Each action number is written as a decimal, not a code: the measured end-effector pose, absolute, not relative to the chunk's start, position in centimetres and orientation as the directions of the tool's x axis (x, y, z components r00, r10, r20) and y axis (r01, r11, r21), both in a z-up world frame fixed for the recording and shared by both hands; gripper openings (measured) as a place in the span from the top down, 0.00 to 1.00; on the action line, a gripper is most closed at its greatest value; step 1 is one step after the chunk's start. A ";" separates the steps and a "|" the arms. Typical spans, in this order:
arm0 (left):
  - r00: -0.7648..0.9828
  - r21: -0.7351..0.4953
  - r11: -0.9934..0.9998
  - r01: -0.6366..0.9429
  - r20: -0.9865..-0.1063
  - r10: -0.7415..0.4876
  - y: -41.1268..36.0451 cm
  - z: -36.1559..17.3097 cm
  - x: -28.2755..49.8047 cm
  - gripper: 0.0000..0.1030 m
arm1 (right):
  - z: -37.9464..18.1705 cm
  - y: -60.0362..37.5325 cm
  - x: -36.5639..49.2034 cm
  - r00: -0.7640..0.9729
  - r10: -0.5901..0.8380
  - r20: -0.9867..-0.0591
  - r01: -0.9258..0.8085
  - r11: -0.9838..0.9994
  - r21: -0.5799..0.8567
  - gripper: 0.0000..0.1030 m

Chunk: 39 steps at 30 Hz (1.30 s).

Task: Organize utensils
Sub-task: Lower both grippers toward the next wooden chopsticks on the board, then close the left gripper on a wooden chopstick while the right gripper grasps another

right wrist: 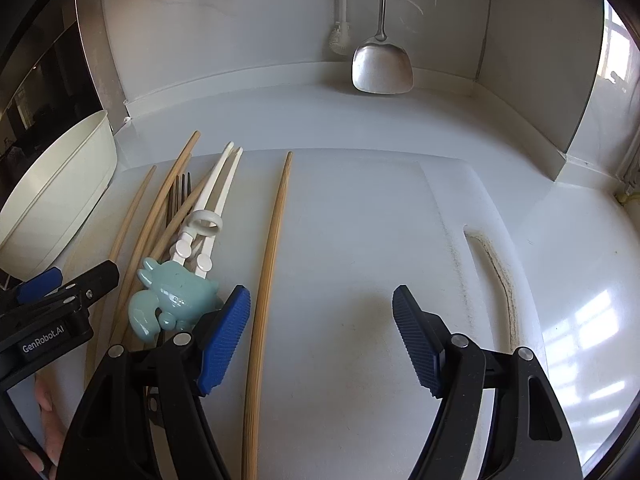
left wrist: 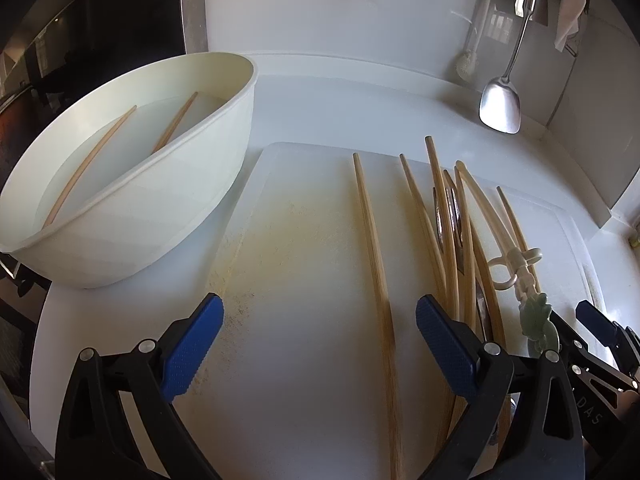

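The fork (right wrist: 178, 200) is mostly buried under the chopsticks (right wrist: 160, 216), only its tines poke out. The lone chopstick (right wrist: 266, 280) runs off the bottom edge, and the hanging spatula (right wrist: 382, 64) loses its handle top.

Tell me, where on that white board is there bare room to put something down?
On the cutting board, the widest bare patch lies between the lone bamboo chopstick and the handle slot. Another runs between the bowl and a single chopstick. The utensil pile is crowded.
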<state>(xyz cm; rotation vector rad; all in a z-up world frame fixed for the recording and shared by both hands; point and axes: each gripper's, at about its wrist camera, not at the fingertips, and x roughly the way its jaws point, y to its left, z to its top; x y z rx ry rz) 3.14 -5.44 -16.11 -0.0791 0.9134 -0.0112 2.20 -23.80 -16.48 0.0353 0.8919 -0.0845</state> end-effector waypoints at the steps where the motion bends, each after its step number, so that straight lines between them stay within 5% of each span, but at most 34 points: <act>1: 0.614 -0.072 0.997 -0.023 -0.788 -0.043 -5.5 -16.1 3.1 0.08 | -16.5 -23.8 2.2 0.627 -0.062 -0.776 0.088 0.996 -0.009 0.32; 12: 0.635 -0.024 1.000 -0.006 -0.772 -0.015 -6.3 -16.1 3.0 0.23 | -16.5 -23.6 2.2 0.643 -0.059 -0.764 0.076 0.997 -0.013 0.33; 23: 0.644 -0.036 0.993 0.109 -0.758 -0.098 -8.3 -15.6 2.4 0.91 | -16.2 -21.5 1.8 0.662 -0.045 -0.748 0.012 0.999 -0.049 0.79; 26: 0.638 -0.048 0.992 0.119 -0.761 -0.114 -8.3 -15.5 2.5 0.93 | -16.2 -21.0 1.8 0.661 -0.031 -0.749 -0.010 0.999 -0.050 0.93; 39: 0.621 -0.112 0.987 0.115 -0.767 -0.159 -7.4 -14.5 2.0 0.93 | -14.6 -23.3 0.7 0.675 0.021 -0.737 0.040 0.997 0.065 0.94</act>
